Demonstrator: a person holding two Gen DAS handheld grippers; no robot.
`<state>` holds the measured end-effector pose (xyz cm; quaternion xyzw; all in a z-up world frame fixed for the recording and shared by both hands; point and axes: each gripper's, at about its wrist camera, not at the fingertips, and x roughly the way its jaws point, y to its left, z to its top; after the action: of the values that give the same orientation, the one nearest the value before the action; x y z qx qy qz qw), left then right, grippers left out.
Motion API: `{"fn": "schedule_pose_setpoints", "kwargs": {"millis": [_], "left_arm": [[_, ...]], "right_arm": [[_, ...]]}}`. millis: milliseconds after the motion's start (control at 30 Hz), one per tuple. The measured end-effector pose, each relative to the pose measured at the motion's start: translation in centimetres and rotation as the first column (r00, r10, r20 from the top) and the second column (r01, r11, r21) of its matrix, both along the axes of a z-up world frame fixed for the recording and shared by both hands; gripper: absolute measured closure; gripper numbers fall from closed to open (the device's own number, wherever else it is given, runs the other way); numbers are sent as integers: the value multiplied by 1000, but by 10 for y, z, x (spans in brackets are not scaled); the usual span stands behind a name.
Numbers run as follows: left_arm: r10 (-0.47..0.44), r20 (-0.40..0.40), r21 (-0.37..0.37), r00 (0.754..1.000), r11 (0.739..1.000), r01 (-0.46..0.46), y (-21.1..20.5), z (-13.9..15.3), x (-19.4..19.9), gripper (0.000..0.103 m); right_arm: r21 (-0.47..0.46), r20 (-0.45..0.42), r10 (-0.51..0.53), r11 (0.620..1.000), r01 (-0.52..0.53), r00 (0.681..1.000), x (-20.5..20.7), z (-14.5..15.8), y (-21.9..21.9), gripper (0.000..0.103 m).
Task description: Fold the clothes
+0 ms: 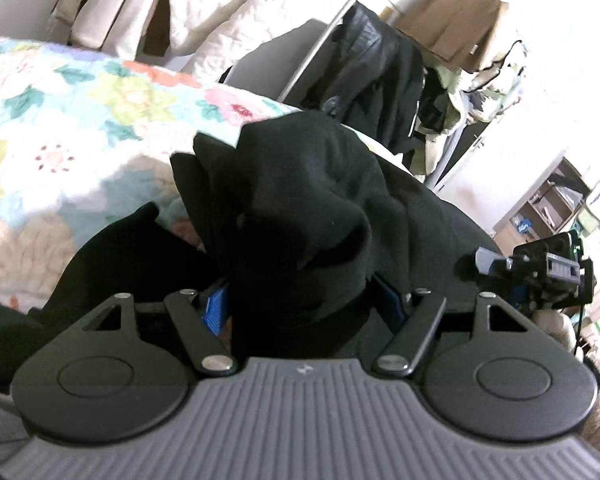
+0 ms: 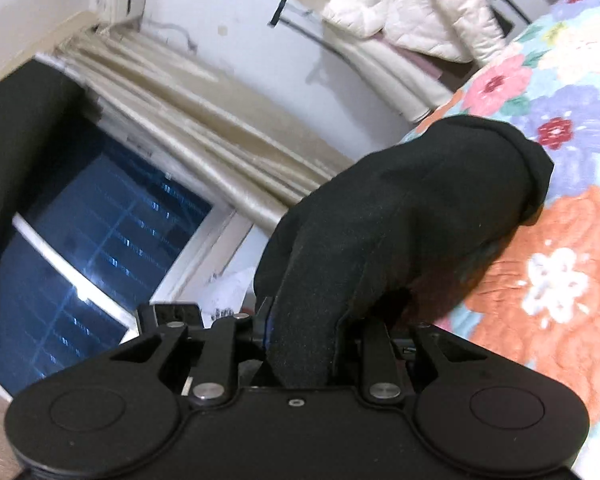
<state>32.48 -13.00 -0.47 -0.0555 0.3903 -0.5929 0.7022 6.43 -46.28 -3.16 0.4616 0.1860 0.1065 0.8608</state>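
The left gripper (image 1: 300, 304) is closed on a bunch of the black garment (image 1: 308, 200). The cloth fills the whole gap between its fingers, and only a blue pad (image 1: 217, 309) of one finger shows beside the fabric. From this grip the garment rises in thick folds in front of the camera and then falls down to the right and to the left. It hangs over the bed, which is covered by a floral quilt (image 1: 80, 120). The left wrist view is tilted, so the bed slopes across the picture.

The right gripper (image 2: 300, 344) also holds the black garment (image 2: 412, 208), pinched narrow between its fingers, which are mostly hidden by the cloth. The fabric stands up from the grip and bends over to the right, where its rounded end comes down to the floral quilt (image 2: 552, 280); I cannot tell if it touches. This gripper is turned strongly to the side, so the dark window (image 2: 92, 240) and the pale curtain (image 2: 204, 120) lie diagonally.

In the left wrist view the right gripper (image 1: 540, 272) appears at the right edge, next to the hanging cloth, with part of a hand (image 1: 552, 320) below it. Behind the bed, dark clothes (image 1: 376, 76) hang on a rack.
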Motion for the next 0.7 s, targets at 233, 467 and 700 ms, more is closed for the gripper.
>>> {"fn": "schedule_pose_setpoints", "kwargs": {"millis": [233,467,700], "left_arm": [[-17,18,32,1000,999,17,-1,-5,-17,23],[-84,-96,-3,992,996,84,-22,-27,-12,17],[-129,-154,4,980,991,132,-74,-38,-14,17]], "right_arm": [[19,15,-103,995,103,995,-32,8,0,76],[133,20,-248,961,243,969,-72,-7,-27,76],[235,-6,-359,907,351,933,-80,-32,-59,76]]}}
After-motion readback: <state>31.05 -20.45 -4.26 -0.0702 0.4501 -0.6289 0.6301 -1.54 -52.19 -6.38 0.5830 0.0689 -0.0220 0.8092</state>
